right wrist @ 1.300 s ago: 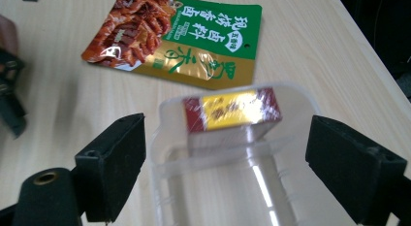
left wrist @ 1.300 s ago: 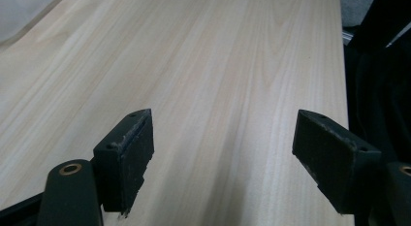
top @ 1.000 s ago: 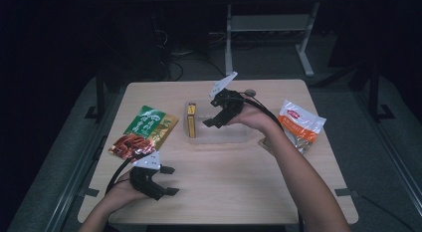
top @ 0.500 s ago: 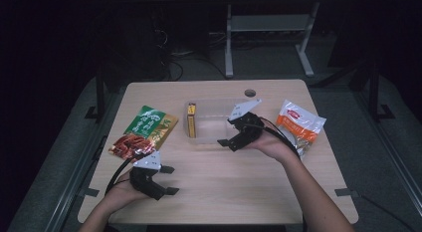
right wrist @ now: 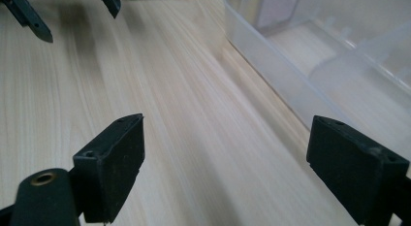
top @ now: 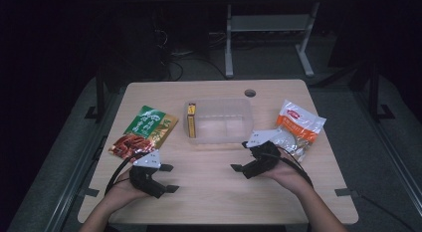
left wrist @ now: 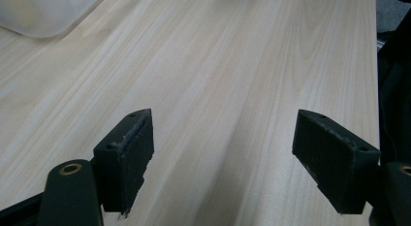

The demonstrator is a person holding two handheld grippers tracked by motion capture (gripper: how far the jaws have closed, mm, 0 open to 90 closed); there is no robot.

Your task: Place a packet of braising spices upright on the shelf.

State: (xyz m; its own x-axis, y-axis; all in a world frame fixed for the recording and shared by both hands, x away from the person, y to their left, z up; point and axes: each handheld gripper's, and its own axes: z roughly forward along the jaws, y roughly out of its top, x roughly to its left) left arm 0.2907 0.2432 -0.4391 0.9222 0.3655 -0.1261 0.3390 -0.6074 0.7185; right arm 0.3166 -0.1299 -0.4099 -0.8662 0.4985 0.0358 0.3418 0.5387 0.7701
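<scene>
Two grippers, your left gripper (top: 168,178) and right gripper (top: 243,156), rest empty with jaws wide on the table (top: 214,197) near one clear box (top: 224,123) holding one yellow packet (top: 191,120), two snack bags (top: 144,132) beside, writing unreadable; your gripper views show bare wood between wide jaws.

No legible text is found: print on the green and red packet (top: 145,132), the yellow box (top: 191,120) and the orange and white bag (top: 298,127) is too small and blurred to be read
</scene>
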